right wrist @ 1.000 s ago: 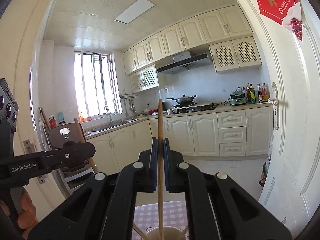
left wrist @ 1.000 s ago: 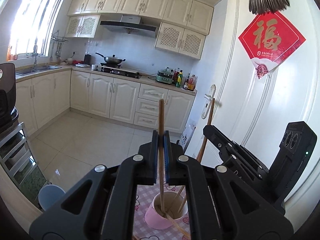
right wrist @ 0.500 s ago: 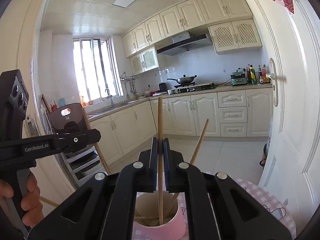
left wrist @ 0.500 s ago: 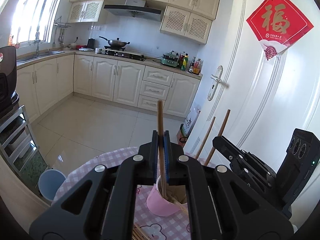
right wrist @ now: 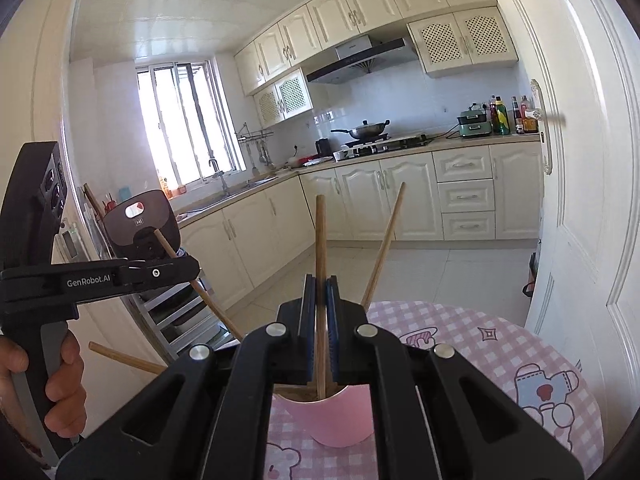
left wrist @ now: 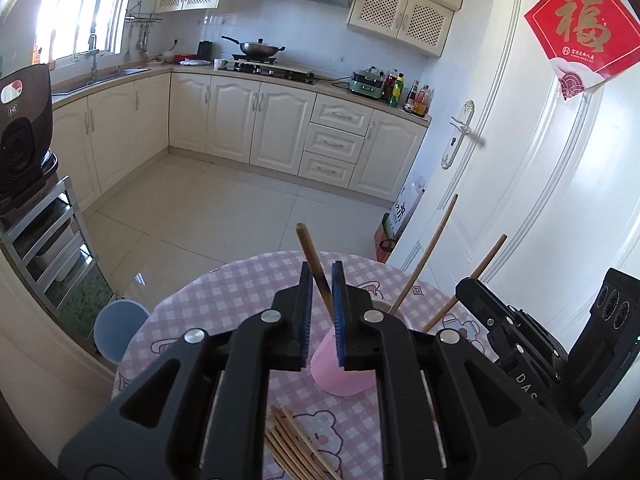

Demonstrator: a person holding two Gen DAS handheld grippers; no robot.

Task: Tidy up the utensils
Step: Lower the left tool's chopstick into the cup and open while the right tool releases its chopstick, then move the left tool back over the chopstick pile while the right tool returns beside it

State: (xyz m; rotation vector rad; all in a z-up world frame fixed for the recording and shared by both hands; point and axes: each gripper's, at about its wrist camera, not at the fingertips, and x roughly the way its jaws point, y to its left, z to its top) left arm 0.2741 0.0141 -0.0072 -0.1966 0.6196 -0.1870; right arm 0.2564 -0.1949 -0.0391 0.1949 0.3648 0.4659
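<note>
My left gripper (left wrist: 321,280) has its jaws opening, a brown wooden chopstick (left wrist: 314,262) leaning loose in the narrow gap between them, its lower end down in the pink round cup (left wrist: 340,376) on the pink checked worktop (left wrist: 224,300). A bundle of loose wooden chopsticks (left wrist: 296,448) lies on the cloth just in front of the cup. My right gripper (right wrist: 320,292) has its jaws clamped on another upright wooden chopstick (right wrist: 320,240), whose tip is inside the same cup.
</note>
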